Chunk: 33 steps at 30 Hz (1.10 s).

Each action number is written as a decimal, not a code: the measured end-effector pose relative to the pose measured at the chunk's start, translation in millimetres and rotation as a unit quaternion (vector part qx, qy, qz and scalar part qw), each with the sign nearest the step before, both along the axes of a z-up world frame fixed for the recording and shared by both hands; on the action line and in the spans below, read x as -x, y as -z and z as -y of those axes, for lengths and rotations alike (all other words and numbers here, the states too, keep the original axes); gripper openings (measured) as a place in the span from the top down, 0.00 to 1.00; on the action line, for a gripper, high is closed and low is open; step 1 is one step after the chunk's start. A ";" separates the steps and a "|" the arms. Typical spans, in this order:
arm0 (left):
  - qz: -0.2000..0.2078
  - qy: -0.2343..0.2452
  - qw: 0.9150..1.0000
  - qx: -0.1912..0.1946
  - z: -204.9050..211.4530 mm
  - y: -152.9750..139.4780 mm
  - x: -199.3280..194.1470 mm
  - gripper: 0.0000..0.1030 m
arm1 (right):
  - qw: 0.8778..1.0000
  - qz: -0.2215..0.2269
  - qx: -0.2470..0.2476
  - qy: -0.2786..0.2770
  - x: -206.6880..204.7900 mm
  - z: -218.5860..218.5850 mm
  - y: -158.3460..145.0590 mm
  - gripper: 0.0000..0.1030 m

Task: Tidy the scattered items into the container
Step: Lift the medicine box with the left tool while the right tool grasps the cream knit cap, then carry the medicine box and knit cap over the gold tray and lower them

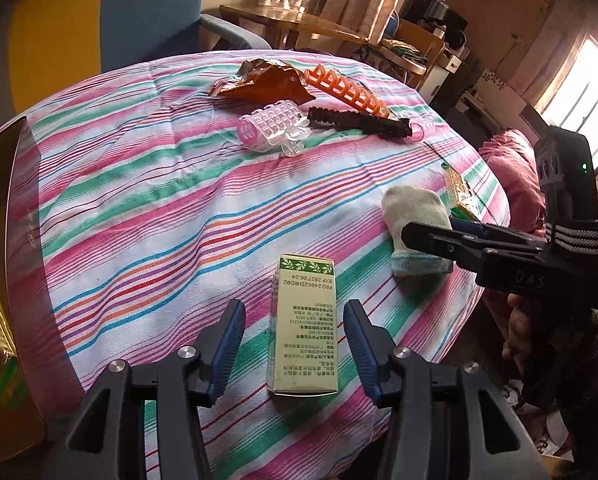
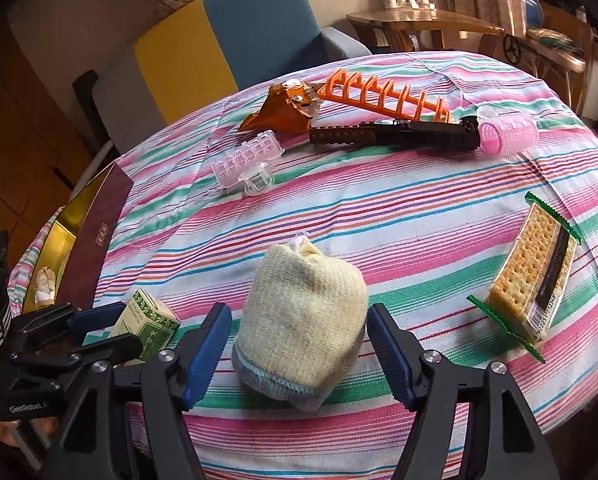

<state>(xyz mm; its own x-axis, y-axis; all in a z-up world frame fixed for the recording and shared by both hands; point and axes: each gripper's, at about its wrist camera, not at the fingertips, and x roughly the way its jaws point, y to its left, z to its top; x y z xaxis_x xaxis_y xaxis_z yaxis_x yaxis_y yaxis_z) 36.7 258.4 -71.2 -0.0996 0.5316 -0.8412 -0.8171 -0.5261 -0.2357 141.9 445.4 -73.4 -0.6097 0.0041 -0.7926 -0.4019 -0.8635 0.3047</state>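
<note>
1. With pads apart, the left gripper (image 1: 295, 344) straddles the box (image 1: 303, 326), apparently to grasp it.
2. Likewise apart, the right gripper (image 2: 299, 350) brackets the sock (image 2: 301, 320).
3. Container (image 2: 95, 240) waits at nine o'clock.

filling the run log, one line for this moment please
left gripper: open, astride green box | right gripper: open, astride sock | neither gripped

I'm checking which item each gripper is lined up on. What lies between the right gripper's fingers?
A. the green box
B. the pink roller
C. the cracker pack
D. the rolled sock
D: in the right wrist view the sock lies on the cloth between the fingers of the right gripper, which stand clear of it; the green box sits off to the left by the left gripper.
</note>
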 end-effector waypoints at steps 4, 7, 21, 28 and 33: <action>-0.009 0.008 1.000 0.008 -5.5 3.4 -1.8 0.50 | 1.000 -0.002 0.009 0.016 -4.0 -0.6 2.2 0.25; -0.011 0.007 1.000 0.011 -9.3 5.5 -0.5 0.50 | 1.000 0.004 0.005 0.023 -3.3 1.7 3.1 0.25; -0.022 -0.042 0.999 0.004 -4.6 10.5 0.0 0.69 | 0.997 0.034 -0.068 0.010 11.6 20.2 5.5 0.39; -0.024 -0.051 0.998 -0.010 8.1 1.6 -2.7 0.71 | 0.998 0.024 -0.062 0.019 8.7 21.5 3.2 0.44; -0.026 -0.065 0.997 -0.027 22.5 -8.6 -1.4 0.71 | 0.998 0.018 -0.053 0.017 8.5 27.3 1.2 0.44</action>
<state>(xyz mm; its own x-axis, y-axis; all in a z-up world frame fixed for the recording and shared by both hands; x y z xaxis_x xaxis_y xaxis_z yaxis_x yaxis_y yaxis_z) 38.1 236.0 -62.6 -0.2145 0.5552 -0.8036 -0.7543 -0.6169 -0.2249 133.3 418.1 -74.6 -0.5787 0.1098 -0.8081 -0.4405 -0.8760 0.1964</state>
